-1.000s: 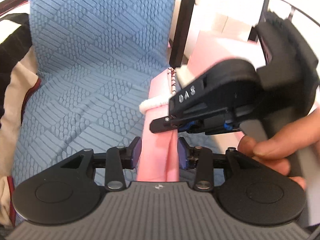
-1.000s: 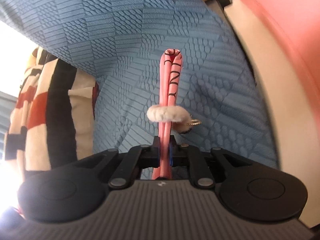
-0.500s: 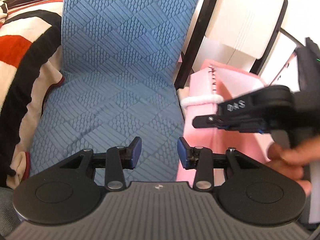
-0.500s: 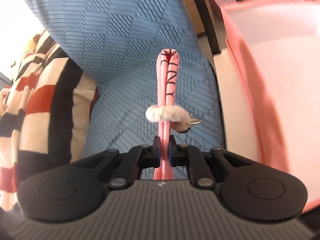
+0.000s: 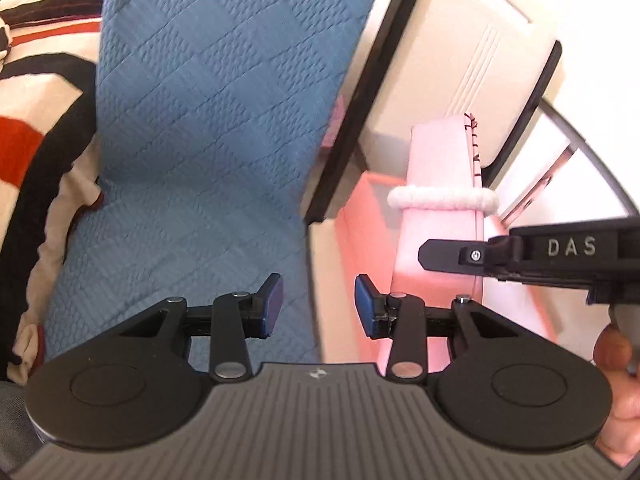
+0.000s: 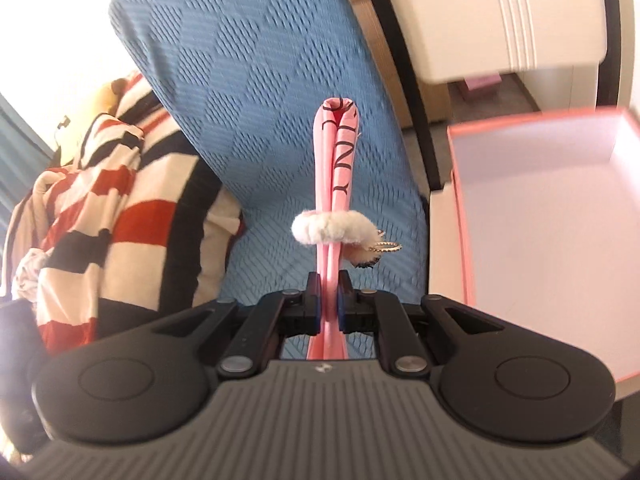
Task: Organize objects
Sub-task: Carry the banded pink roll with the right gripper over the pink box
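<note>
1. Bedding fills the left: a blue quilted cover beside a red, black and cream striped blanket.
2. Right tool is clamped on a folded pink pouch ringed by a white fluffy band, held above the cover.
3. Left tool gapes wide, holding nothing.
4. An open pink box sits right of the bed, near white furniture.
</note>
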Tool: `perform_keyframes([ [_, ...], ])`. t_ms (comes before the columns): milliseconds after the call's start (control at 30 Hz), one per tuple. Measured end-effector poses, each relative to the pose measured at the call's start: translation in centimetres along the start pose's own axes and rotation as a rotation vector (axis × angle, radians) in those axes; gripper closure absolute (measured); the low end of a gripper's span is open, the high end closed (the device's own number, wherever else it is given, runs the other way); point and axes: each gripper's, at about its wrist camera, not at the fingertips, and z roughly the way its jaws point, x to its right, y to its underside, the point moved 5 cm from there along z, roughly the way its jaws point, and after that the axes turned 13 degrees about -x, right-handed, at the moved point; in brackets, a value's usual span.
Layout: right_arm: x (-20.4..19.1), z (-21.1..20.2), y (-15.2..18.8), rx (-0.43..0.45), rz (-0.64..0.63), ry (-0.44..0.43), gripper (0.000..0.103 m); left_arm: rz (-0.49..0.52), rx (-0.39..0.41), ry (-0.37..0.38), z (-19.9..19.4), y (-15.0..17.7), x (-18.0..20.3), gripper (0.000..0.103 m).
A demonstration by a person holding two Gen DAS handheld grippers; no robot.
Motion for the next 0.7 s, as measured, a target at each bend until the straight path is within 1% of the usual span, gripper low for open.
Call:
perform_keyframes([
  [67,0.2,-1.4,-0.4,0.012,-0.012,-0.004,0.092,0.000,0.007,0.021,-0.4,-0.9,1.5,0.058],
  [133,0.5,-2.6,-0.8,0.027,-0.020,-0.005,0.092,0.027,0.018,0.018,-0.7,-1.8,3.2,0.058],
  [233,1.7,-4.4,-1.3,0.053,-0.016,-0.007,0.092,0.048,0.036,0.023,-0.8,-2.9,5.4,0.058],
  [333,3.4,-5.5,-1.9,0.076,-0.003,0.002,0.092,0.070,0.040,0.032,-0.2,-3.7,7.6,0.058],
  [500,7.7,-6.3,-2.5,0.087,0.049,0.020,0.092,0.096,0.014,0.036,2.5,-4.3,10.5,0.058],
  [700,13.4,-4.5,-2.3,0.048,0.131,0.039,0.092,0.099,-0.052,0.034,7.6,-4.1,12.6,0.058],
])
